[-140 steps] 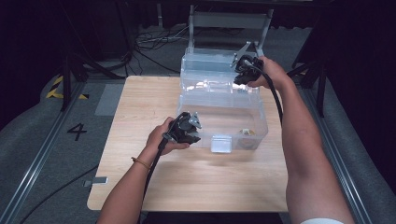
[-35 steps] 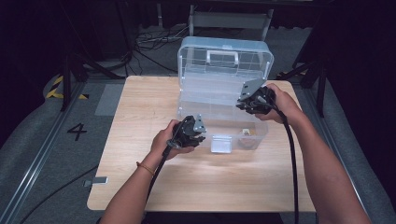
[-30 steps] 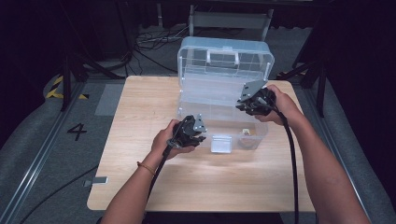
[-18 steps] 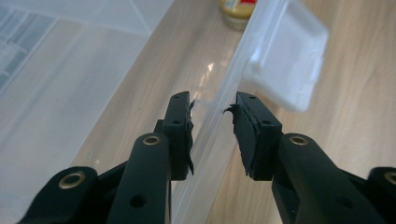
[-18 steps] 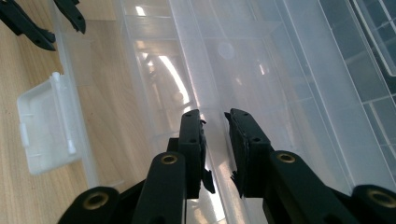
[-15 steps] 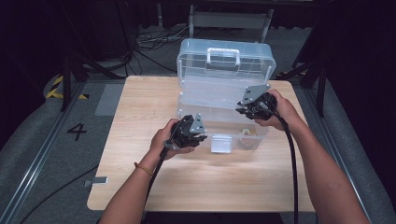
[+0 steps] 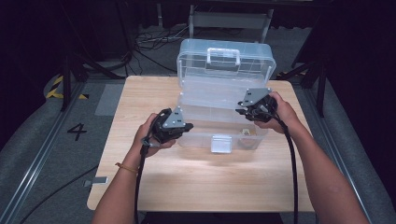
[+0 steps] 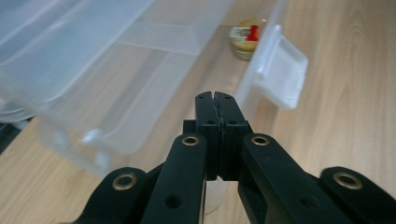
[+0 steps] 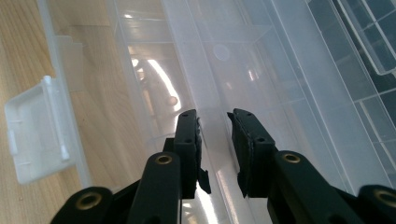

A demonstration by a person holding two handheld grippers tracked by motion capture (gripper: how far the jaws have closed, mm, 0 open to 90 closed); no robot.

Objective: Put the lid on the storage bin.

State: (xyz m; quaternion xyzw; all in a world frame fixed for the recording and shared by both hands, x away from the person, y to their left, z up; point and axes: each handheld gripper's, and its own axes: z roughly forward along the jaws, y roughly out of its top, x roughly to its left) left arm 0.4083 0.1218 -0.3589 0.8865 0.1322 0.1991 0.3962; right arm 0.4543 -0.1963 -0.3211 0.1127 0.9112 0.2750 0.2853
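A clear plastic toolbox (image 7: 205, 100) stands on the wooden table with its lid (image 7: 223, 70) raised at the back, white handle on top. Inside lies a clear inner tray (image 9: 243, 60). A small round tin (image 8: 245, 36) rests on the box floor near the white front latch (image 8: 280, 74). My left gripper (image 8: 215, 95) is shut with nothing in it, at the box's front left corner (image 7: 187, 127). My right gripper (image 9: 214, 116) is over the right part of the box (image 7: 242, 110). Its jaws are closed to a narrow gap around a clear rib of the tray.
Bare wooden table (image 7: 210, 182) spreads in front of the box up to the person's forearms. Black cables (image 7: 292, 158) trail back from both grippers. Dark floor, stand legs and loose cords (image 7: 144, 44) lie beyond the table's far edge.
The right gripper came down from the lid at the back into the open box and in the last second edged slightly toward the person. The lid now stands raised. The left gripper barely moved.
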